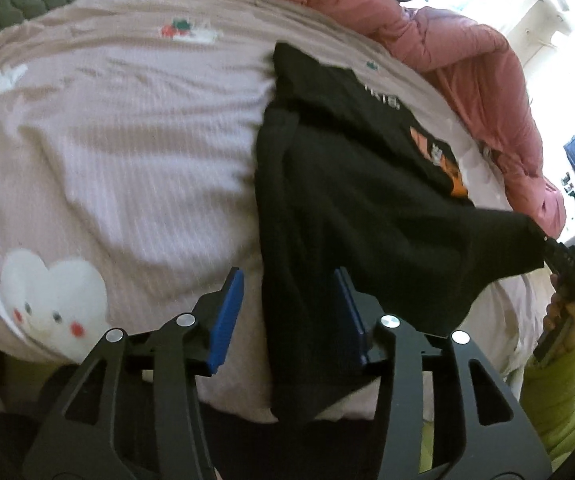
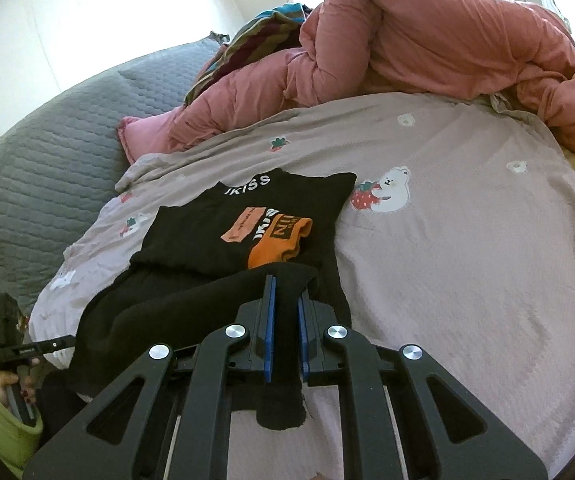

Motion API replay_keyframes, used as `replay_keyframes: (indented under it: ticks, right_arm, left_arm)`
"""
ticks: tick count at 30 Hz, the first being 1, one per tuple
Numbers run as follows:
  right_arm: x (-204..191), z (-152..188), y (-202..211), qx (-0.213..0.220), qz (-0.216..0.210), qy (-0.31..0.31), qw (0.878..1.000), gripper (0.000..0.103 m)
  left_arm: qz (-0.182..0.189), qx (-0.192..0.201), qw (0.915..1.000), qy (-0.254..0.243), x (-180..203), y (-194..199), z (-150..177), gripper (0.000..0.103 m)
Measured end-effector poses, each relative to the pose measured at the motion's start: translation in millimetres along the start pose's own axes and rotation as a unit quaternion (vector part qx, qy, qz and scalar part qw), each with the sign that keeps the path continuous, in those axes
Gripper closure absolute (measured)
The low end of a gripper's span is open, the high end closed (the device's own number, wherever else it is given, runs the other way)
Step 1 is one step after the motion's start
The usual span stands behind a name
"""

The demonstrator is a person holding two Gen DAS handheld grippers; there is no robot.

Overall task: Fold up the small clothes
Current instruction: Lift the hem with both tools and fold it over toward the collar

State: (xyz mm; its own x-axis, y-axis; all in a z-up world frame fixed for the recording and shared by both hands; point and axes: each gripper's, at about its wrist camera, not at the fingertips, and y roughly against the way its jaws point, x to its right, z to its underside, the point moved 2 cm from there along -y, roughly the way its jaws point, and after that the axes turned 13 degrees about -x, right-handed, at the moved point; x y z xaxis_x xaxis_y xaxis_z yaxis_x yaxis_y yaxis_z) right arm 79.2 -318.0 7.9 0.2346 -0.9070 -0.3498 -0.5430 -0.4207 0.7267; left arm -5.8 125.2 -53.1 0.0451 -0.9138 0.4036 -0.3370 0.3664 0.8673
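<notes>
Black shirt (image 2: 247,216) on bed (image 2: 467,240), half folded. Right gripper (image 2: 285,300) clamped on 1 corner, keeping hem taut for fold. Left gripper (image 1: 291,312) apart, cloth edge between pads, not pinched.

Shirt (image 2: 215,236) lay flat on the bed sheet (image 2: 467,248), collar end away from the person, near hem lifted off the sheet. Right gripper (image 2: 286,320) sat at that hem's right corner, cloth between its jaws. Left gripper (image 1: 287,312) sat over the hem's left side, shirt edge against its right-hand jaw. Duvet (image 2: 427,36) was heaped behind the shirt along the far side of the bed; quilted pillow (image 2: 43,160) lay left of it.
</notes>
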Motion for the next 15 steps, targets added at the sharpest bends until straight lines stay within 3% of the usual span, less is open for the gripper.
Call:
replay_keyframes:
  ticks: [7, 9, 11, 15]
  right_arm:
    - [0.7, 14.2, 1.7, -0.006, -0.001, 0.006, 1.0, 0.094]
    - [2.1, 17.2, 1.3, -0.008, -0.003, 0.006, 1.0, 0.094]
    - [2.7, 19.1, 0.1, -0.01, -0.004, 0.005, 1.0, 0.094]
    - [4.9, 21.3, -1.5, -0.01, -0.007, 0.003, 1.0, 0.094]
  left_arm:
    - [-0.016, -0.01, 0.9998, 0.0, 5.1, -13.6, 5.0, 0.062]
    - [-0.037, -0.007, 0.9993, -0.006, 6.4, -15.6, 6.0, 0.082]
    - [-0.055, -0.003, 0.9984, -0.012, 5.8, -16.7, 5.7, 0.094]
    - [-0.049, 0.014, 0.9985, -0.02, 10.5, -8.1, 5.7, 0.1]
